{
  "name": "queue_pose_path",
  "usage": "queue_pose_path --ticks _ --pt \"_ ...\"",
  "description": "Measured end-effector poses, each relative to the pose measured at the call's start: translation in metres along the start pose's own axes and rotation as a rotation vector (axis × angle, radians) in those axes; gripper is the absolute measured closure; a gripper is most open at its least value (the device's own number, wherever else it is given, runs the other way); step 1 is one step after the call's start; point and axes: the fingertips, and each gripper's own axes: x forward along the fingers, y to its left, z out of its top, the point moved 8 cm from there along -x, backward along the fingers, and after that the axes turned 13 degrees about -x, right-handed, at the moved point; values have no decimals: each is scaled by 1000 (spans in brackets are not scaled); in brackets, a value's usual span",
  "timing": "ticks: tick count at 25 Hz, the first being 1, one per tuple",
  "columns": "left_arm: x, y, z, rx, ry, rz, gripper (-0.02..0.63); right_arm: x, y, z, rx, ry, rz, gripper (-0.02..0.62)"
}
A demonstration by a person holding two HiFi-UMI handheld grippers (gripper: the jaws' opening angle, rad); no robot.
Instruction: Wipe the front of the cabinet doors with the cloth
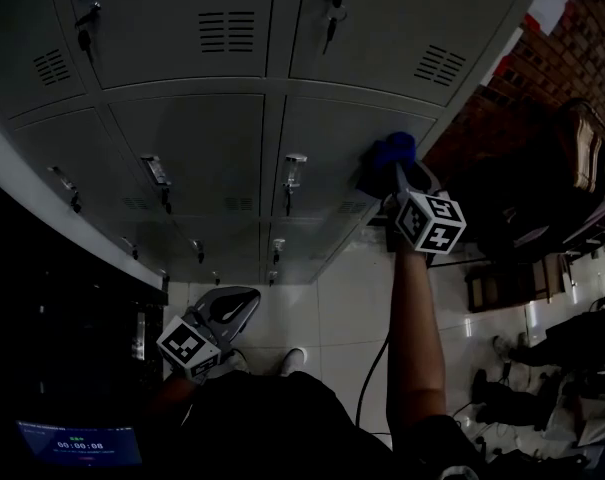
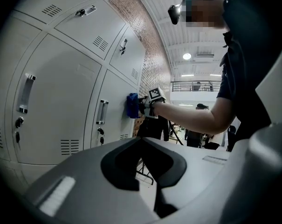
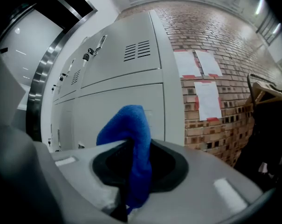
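Blue cloth (image 3: 131, 143) fills the foreground of my right gripper view, draped in a thick fold over the jaws, which are clamped on its bunched middle. From the head view, the right gripper (image 1: 397, 178) is held out at arm's length with that wad against the grey cabinet doors (image 1: 202, 138), on the rightmost door of the lower row visible there, between its handle (image 1: 294, 171) and the cabinet's outer edge. The left gripper view shows the cloth apparently flat on the door face. The left gripper (image 1: 237, 303) hangs low near the person's body, well apart from the work, jaws together with nothing between them. I judge the cloth light, soft and limp: it will flatten under pressure and follow the panel, but it has no stiffness of its own, so only the part backed by the jaws does any wiping. The present hold on a gathered fold looks right, with enough fabric standing proud of the tips to keep hard jaw off paint. A shallow pinch near an edge would likely let it drag free on a sideways stroke. The doors look like smooth, rigid painted metal and should offer little friction. Handles, dangling keys (image 1: 332, 30) and vent slots (image 1: 227, 31) are where loose fabric could snag. Beyond the cabinet's end stands a brick wall (image 3: 215, 45) with paper sheets (image 3: 196, 62) taped to it.
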Motion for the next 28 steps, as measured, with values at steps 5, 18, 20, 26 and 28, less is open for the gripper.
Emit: queue_pose_path --ticks 5,18,20,26,28 --pt "3 -4 -1 0 1 -2 606 -6 -19 -9 11 8 -39 528" --pt "-14 -10 -9 -5 -2 33 606 -27 -37 -21 43 8 -124 528" --pt "-17 -9 -9 -7 -4 41 606 -31 -26 -20 40 -5 -103 528" --pt "-24 -9 -9 -9 -11 49 606 -34 28 -10 45 -58 2 528" --pt "-25 -8 -9 -8 -14 51 606 -27 54 -8 35 -72 59 528"
